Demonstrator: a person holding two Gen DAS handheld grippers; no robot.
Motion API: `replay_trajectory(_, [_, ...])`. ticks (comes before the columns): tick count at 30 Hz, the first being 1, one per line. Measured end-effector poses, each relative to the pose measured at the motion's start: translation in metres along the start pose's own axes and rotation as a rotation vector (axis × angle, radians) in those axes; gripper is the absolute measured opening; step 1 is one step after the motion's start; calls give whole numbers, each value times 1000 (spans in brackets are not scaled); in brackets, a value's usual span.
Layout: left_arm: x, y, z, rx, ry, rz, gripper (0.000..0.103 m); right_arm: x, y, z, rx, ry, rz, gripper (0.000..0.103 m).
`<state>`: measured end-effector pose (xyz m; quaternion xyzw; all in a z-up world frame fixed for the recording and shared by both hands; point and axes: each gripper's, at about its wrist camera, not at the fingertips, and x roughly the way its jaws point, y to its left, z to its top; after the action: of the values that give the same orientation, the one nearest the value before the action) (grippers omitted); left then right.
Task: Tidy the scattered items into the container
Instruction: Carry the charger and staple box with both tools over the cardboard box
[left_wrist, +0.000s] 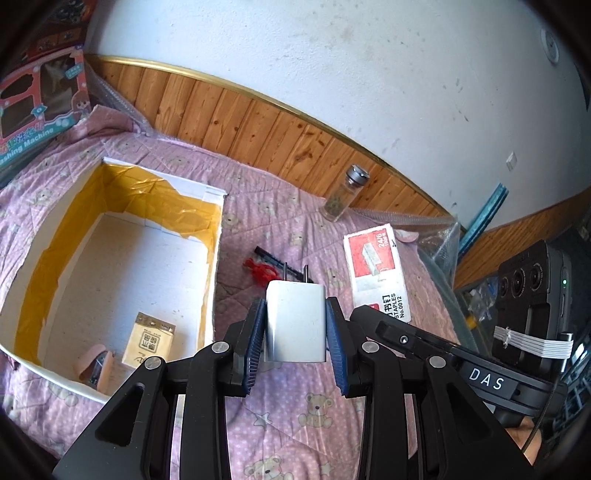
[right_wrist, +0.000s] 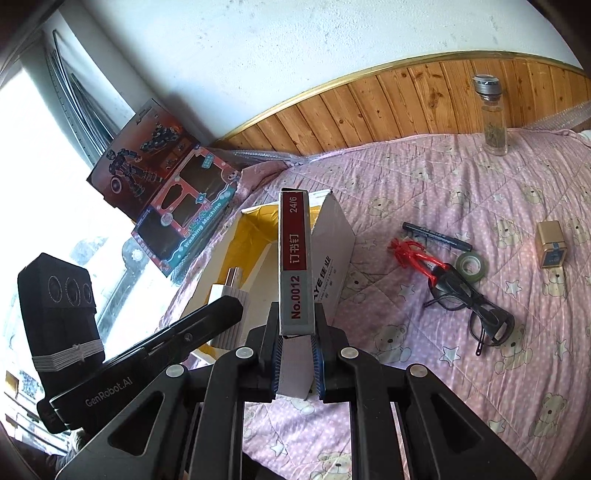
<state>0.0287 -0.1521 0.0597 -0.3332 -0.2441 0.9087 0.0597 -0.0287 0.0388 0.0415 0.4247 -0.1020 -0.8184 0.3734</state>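
My left gripper (left_wrist: 295, 306) is shut on a white plug-in charger (left_wrist: 295, 325), prongs pointing away, held above the pink quilt just right of the container. The container is an open white box lined with yellow tape (left_wrist: 110, 206); a yellow packet (left_wrist: 149, 343) and a beige roll (left_wrist: 92, 369) lie inside. My right gripper (right_wrist: 297, 310) is shut on a red-and-white staples box (right_wrist: 295, 266), held edge-on above the quilt near the container's corner (right_wrist: 332, 221). Black glasses (right_wrist: 476, 314), a red tassel (right_wrist: 410, 254), a black pen (right_wrist: 436, 234), a tape roll (right_wrist: 471, 267) and a gold box (right_wrist: 550, 243) lie scattered.
A glass jar with a metal lid (right_wrist: 493, 118) stands by the wooden wall panel (right_wrist: 369, 99). Toy boxes (right_wrist: 177, 206) lean at the bed's far corner beside the window. Bubble wrap (left_wrist: 439, 243) lies at the quilt's right edge.
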Motion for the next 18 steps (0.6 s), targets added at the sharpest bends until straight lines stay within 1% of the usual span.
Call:
replay_trajectory(7, [-11,25,14,-20,-37,14,33,16,23,10,-39,9,6,15])
replay_trajectory(18, [-19,65,34,-60,-65,40,33,45,53,24,-92,32,16,15])
